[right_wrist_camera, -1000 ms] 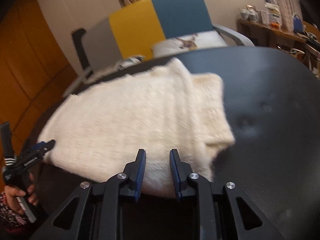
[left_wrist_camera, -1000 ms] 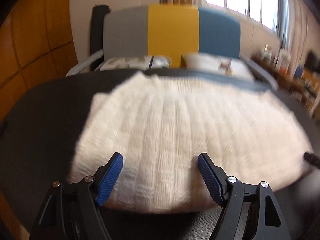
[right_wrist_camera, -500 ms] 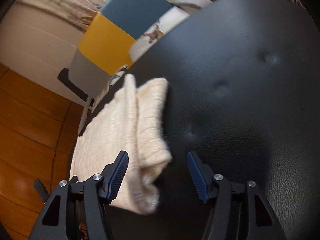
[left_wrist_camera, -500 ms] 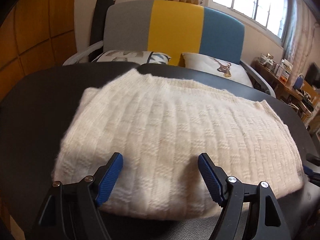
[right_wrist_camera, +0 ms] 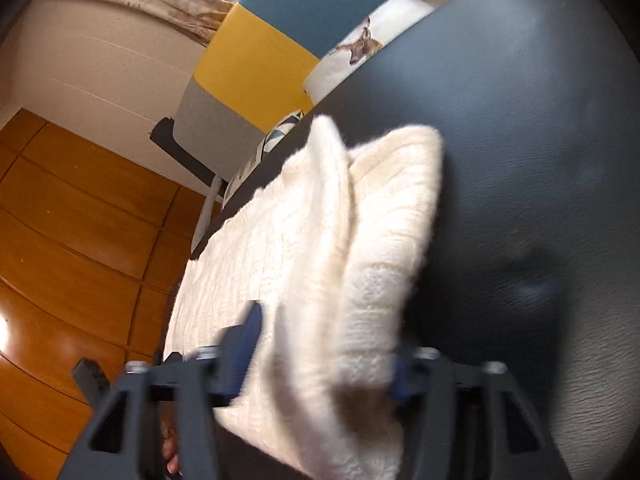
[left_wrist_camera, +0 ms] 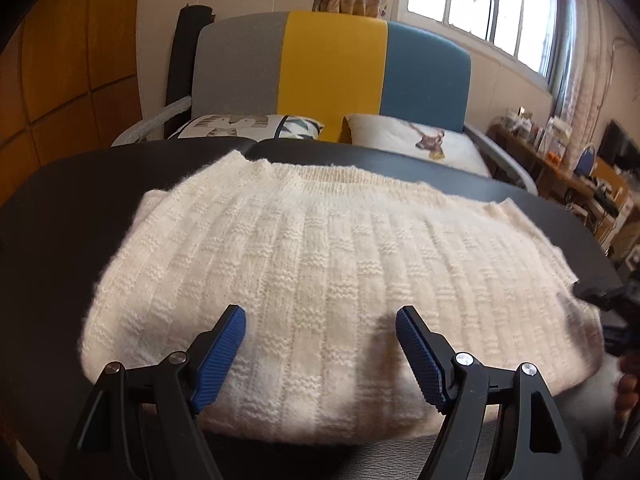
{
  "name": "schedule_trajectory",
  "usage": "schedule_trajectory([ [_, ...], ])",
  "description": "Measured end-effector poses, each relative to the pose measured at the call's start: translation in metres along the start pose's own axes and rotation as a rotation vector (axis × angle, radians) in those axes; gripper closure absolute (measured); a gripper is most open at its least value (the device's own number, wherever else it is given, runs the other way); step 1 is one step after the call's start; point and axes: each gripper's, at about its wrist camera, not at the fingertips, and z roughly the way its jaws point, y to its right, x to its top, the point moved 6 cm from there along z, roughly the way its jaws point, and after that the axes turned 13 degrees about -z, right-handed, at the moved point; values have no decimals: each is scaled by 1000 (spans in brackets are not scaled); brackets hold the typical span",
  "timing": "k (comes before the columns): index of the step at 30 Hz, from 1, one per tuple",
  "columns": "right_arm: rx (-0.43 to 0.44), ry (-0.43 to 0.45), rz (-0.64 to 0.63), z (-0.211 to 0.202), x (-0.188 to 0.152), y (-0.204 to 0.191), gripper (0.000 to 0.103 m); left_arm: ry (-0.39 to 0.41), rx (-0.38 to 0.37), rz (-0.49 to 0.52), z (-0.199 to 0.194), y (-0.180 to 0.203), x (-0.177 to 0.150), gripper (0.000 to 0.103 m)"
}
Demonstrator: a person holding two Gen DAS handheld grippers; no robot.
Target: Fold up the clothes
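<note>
A home living room. Beyond the fingers stands a grey, yellow and blue sofa with printed cushions. A curtained window and cluttered shelves lie further right.

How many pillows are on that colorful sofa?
2. One patterned pillow sits on the left of the sofa, in front of the gray part. The deer pillow sits on the right, in front of the blue part. The black table could hide more.

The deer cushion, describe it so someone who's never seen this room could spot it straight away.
Find the sofa with grey, yellow and blue back panels behind the black table. Two cushions sit on its seat; the deer cushion is the right one, under the blue panel. It is plain white with a small brown deer, while its neighbour carries grey lettering and teal triangles.
</note>
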Motion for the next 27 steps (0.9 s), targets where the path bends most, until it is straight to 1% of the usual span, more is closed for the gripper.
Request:
schedule_trajectory([
  [1, -2, -7, 13, 4, -2, 0, 79, 12, -22, -21, -4, 2, -1, 46],
  [2, -6, -1, 12, 4, -3, -1, 80, 22, -44, -42, -8, 5, -2, 57],
  [3, -10, 4, 12, 5, -5, -2, 80, 11, -59, -53, -10, 8, -7, 76],
  [4, -13, 10, 12, 5, -6, -3, 80, 6, -53, -39, -9, 12, -12, 86],
  [5, -17, 14, 13, 6, -6, -4, 80, 2, -48, -25, -8, 16, -18, 88],
  [7, -23, 13, 18, 8, -5, -3, 80, -6, -51, 3, -7, 22, -28, 96],
  [9, -20, 13, 20, 10, -4, -2, 80, -5, -77, 13, -10, 26, -35, 97],
  [10, -17, 14, 21, 10, -3, -2, 80, -5, -122, 5, -14, 31, -37, 97],
  [12, -16, 17, 19, 12, -2, -1, 80, 16, -164, 21, -22, 39, -37, 97],
  [15, -19, 22, 15, 13, -2, -1, 80, 24, -169, 93, -23, 53, -41, 97],
  [18, -20, 25, 7, 12, -4, 0, 80, -53, -138, 113, -2, 52, -53, 97],
  [21, -14, 16, 9, 14, -3, -1, 80, -96, -158, 84, 10, 47, -56, 97],
  [23, -13, 7, 8, 16, -3, -2, 80, -125, -177, 44, 14, 43, -54, 97],
  [27, -23, 16, -2, 15, -2, -4, 79, -112, -179, 60, 13, 44, -57, 96],
])
